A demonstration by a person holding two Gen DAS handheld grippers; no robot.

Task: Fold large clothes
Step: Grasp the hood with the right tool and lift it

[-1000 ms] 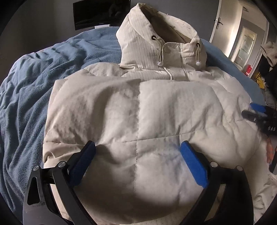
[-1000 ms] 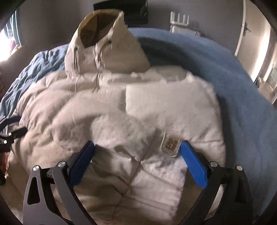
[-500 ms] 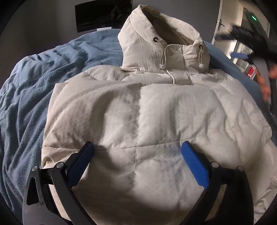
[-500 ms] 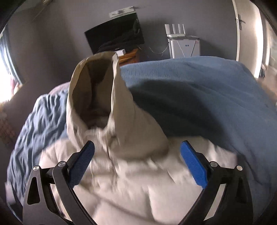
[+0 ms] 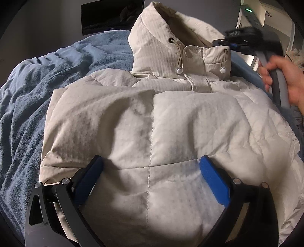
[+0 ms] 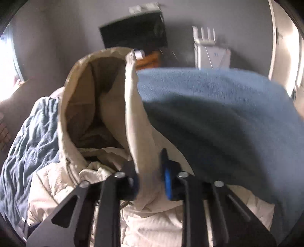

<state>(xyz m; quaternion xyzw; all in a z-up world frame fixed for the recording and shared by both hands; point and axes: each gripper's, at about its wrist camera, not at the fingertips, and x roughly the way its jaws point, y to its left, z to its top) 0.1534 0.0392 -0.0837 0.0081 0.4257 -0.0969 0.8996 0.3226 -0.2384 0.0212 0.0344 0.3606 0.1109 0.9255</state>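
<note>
Right gripper clamps hood edge of cream puffer jacket; left gripper fingers wide above jacket body.

The jacket is of cream cloth, matt, with a fine woven rib and soft quilted padding between stitched seams. Its hood has a smoother tan lining inside. The cords on the hood end in small round stoppers that look like pale plastic with a slight shine. The blanket on the bed is blue fleece, matt and fuzzy, with many wrinkles. The left gripper has a black plastic frame, a little dusty, with shiny metal rivets, and its pads are blue and matt. The right gripper has the same black frame and blue pads. The screen on the wall is black and glossy.
</note>
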